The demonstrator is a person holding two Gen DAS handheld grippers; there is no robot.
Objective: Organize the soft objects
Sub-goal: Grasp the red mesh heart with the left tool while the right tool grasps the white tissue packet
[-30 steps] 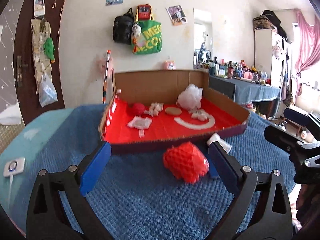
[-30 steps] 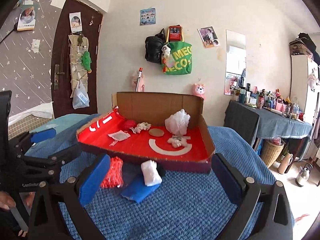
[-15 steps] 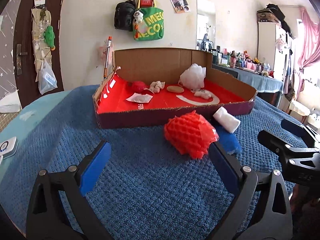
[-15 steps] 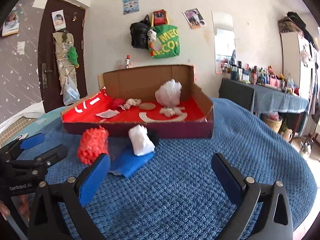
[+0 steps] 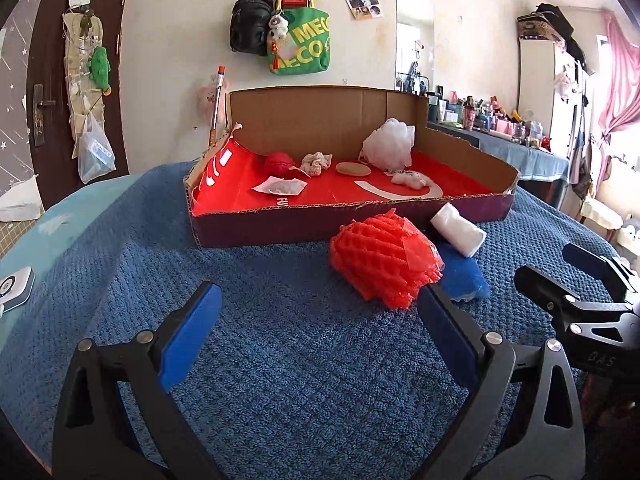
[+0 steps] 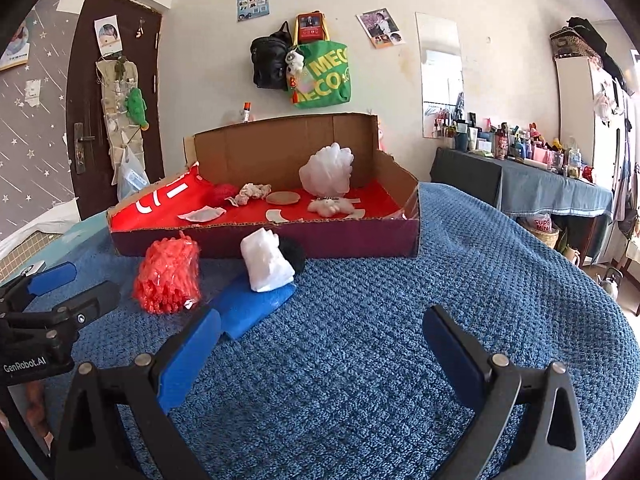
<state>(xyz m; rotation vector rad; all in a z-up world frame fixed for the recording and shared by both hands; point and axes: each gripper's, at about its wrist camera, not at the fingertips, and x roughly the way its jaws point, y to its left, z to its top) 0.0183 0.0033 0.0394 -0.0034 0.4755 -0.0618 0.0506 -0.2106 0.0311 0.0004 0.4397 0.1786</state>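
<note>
A shallow cardboard tray [image 5: 352, 222] with a red floor is set on a bed covered by a blue knitted blanket [image 5: 280, 360]. All positions below are given from this tray.

Four soft items are seen outside the tray, clustered just in front of its front wall. Furthest left is a red foam net [image 5: 382, 258], a crumpled mesh sleeve. It is judged very light and springy; it is likely to squash flat when pinched, so a hold across its bulging middle is suggested. To its right, a blue sponge [image 6: 250, 306] lies flat on the blanket, touching the net; it is judged soft and compressible, best taken by a raised edge. A white roll [image 6: 266, 262] rests on the sponge, tilted, and looks light and yielding. A black fluffy ball [image 6: 294, 252] is partly hidden behind the roll, against the tray wall.

Inside the tray, several small soft items are already placed, including a white mesh pouf [image 5: 388, 144] near the back wall.

The left gripper [image 5: 316, 332] is held in front of the tray, near the net, with its jaws spread wide and nothing between them. The right gripper [image 6: 320, 350] is held further right, jaws likewise wide apart and empty.
</note>
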